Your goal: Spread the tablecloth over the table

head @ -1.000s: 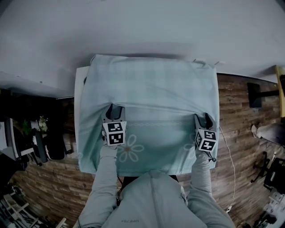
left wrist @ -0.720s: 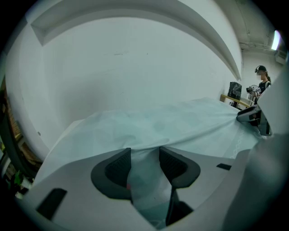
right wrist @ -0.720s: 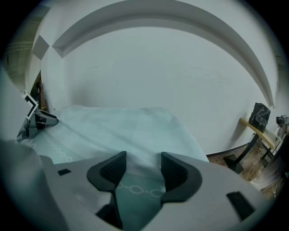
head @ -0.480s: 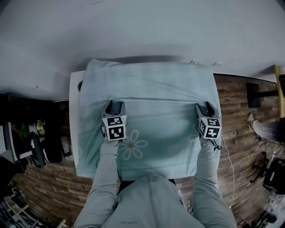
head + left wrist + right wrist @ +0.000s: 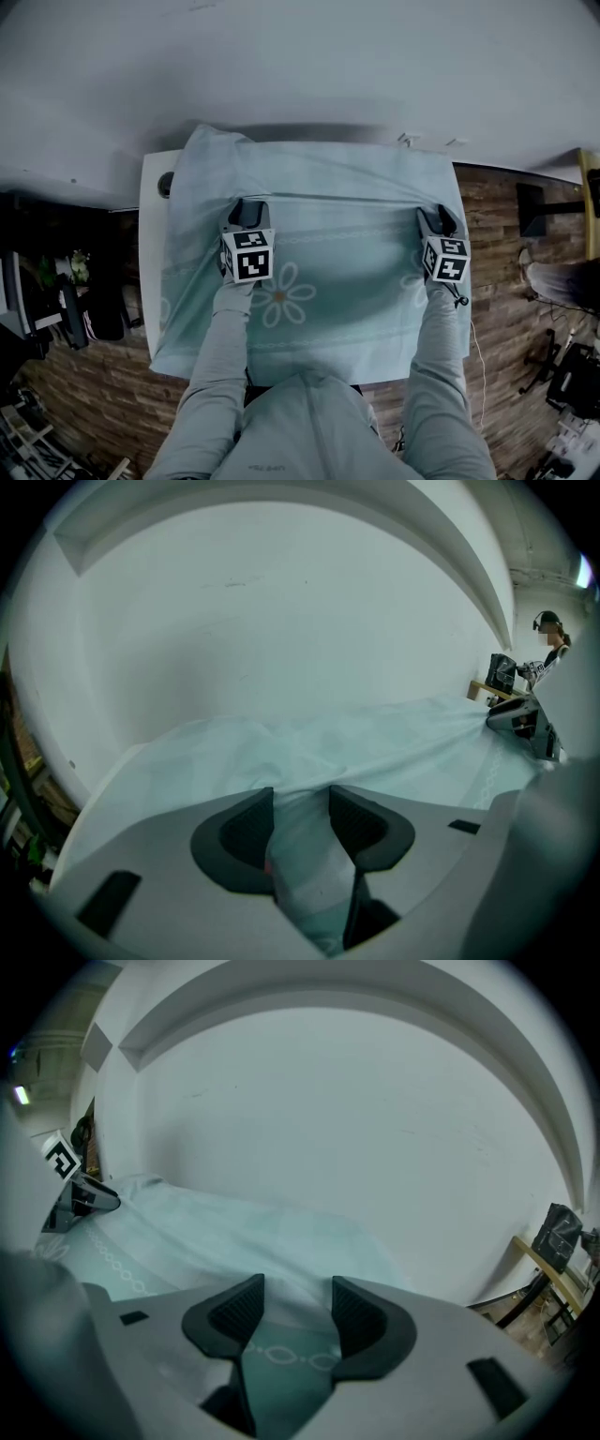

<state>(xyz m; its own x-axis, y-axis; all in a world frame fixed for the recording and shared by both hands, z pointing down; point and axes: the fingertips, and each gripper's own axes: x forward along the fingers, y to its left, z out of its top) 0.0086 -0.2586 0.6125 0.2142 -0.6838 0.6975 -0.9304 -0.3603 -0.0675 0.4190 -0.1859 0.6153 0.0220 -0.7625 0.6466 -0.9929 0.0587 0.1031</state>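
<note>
A pale teal tablecloth point(image 5: 319, 281) with white flower prints lies over a white table point(image 5: 150, 220); a bare strip of the table shows along the left side. A raised fold runs straight across the cloth between my two grippers. My left gripper point(image 5: 247, 208) is shut on that fold at its left end, with cloth bunched between its jaws point(image 5: 300, 803). My right gripper point(image 5: 439, 214) is shut on the fold's right end, where patterned cloth point(image 5: 281, 1354) passes between its jaws point(image 5: 297, 1299). The far part of the tablecloth point(image 5: 309, 747) lies rumpled toward the wall.
A white wall point(image 5: 300, 75) stands just beyond the table's far edge. Wooden floor point(image 5: 506, 253) lies on the right with a black stand point(image 5: 544, 197) and a thin cable. Dark furniture point(image 5: 75, 300) crowds the left. A small dark round thing point(image 5: 166, 183) sits at the table's far left corner.
Both grippers have moved away from me toward the wall, carrying the fold with them. The cloth has shifted forward and more bare table shows on the left.
</note>
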